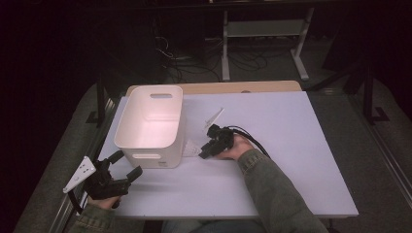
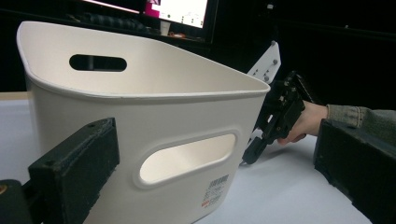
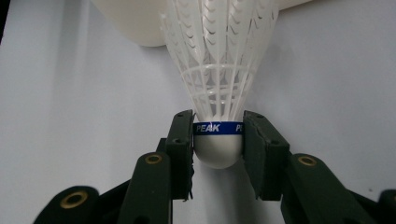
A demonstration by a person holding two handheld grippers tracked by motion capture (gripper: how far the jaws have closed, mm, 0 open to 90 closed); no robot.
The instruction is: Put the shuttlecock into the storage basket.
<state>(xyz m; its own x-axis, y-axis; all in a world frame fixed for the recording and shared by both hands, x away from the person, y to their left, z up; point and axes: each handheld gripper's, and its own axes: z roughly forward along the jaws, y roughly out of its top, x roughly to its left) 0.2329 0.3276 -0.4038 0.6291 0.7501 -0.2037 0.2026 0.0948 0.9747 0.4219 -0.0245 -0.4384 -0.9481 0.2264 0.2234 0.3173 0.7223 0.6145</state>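
A white plastic shuttlecock (image 3: 219,56) with a blue band lies on the white table top, its skirt toward the bin. My right gripper (image 3: 218,140) has both pads against its cork base, shut on it. In the high view that gripper (image 1: 204,153) sits low on the table just right of the white handled bin (image 1: 145,145), with the shuttlecock (image 1: 191,148) between them. At the table's near left corner my left gripper (image 1: 126,165) stands open and holds nothing, its jaws pointing at the bin's near wall (image 2: 154,116). The right gripper (image 2: 275,121) also appears beyond the bin's corner.
The bin's inside looks empty from above. The white table top (image 1: 291,145) spreads wide to the right of my right arm. A wooden edge (image 1: 243,87) runs along the back. Behind it stand a metal rack (image 1: 265,29) and loose cables on the floor.
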